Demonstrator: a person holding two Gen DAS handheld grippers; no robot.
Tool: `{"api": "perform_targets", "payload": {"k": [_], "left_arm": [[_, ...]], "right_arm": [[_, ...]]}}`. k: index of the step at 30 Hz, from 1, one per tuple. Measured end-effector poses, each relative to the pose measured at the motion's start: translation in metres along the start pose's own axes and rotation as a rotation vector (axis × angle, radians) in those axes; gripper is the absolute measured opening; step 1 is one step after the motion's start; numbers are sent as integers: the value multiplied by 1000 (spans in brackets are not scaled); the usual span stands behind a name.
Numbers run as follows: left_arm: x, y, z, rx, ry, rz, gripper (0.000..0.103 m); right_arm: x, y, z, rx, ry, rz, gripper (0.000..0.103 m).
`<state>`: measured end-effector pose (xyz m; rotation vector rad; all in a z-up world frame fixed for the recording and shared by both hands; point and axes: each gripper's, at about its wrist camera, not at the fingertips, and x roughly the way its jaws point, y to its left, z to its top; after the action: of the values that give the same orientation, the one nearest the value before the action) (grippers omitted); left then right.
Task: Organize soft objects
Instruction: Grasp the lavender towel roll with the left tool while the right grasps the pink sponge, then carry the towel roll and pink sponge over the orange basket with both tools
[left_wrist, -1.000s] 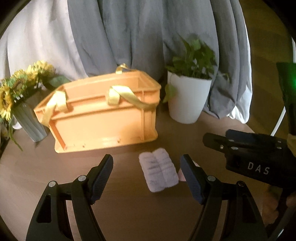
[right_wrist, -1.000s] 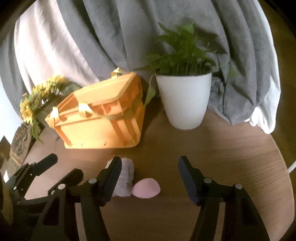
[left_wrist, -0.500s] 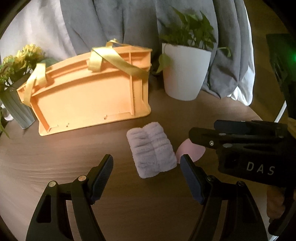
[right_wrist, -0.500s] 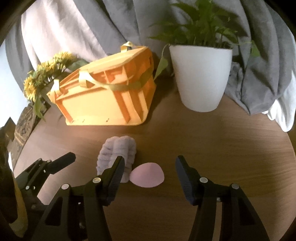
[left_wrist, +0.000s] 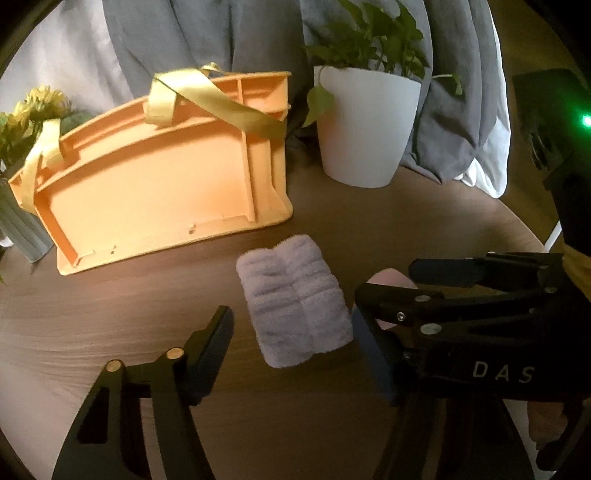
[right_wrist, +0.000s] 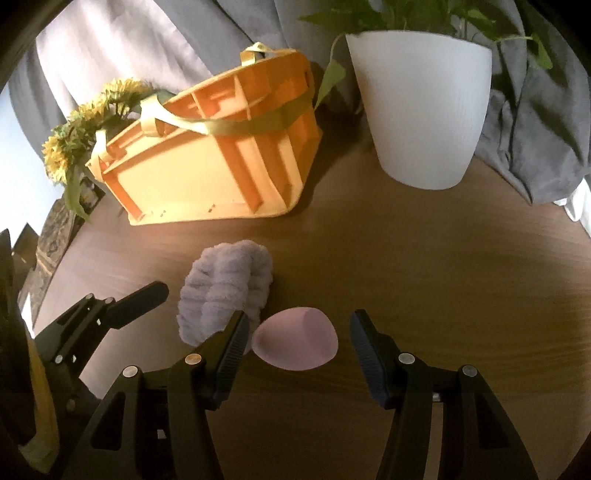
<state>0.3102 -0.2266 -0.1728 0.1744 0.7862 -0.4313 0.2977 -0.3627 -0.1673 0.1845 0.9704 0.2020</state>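
Both grippers lower now: left gripper (left_wrist: 291, 341) jaws closing around lavender towel (left_wrist: 293, 301), right gripper (right_wrist: 297, 341) jaws apart around pink sponge (right_wrist: 295, 341). Both squashy, light; pinch mid-body.

Home: wooden table (right_wrist: 424, 258), potted plant (right_wrist: 421, 110), sunflowers (right_wrist: 92, 122).

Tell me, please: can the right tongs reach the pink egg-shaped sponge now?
Probably yes. The right tongs stand open on either side of the pink egg-shaped sponge, nothing between; the fluffy lilac rolled cloth lies just beside the left finger.
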Motion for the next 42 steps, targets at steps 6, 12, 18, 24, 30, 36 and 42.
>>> {"api": "perform_targets", "payload": {"k": [6,12,18,24,30,36,42], "left_arm": [[6,2,-2,-13,29,-26,51],[5,9,-4,-25,33,-17,47],[0,13,-4,-48,32,-21,43],[-13,16,-1,-53,-3,-22,39],[-32,22,6,-70,-54,-20,37],[-55,32,13,-87,-119,-16,36],[-82,41,18,-96,-179,-15,36]], "right_arm": [[10,-4,-3,31,34,26,58],[14,-1,-5,36,35,25,58],[13,5,-7,31,19,19,46],[0,2,-5,66,-14,-13,45],[-20,8,-3,72,-63,-46,45],[-41,17,1,87,-121,-60,45],[-59,36,8,75,-177,-67,45]]}}
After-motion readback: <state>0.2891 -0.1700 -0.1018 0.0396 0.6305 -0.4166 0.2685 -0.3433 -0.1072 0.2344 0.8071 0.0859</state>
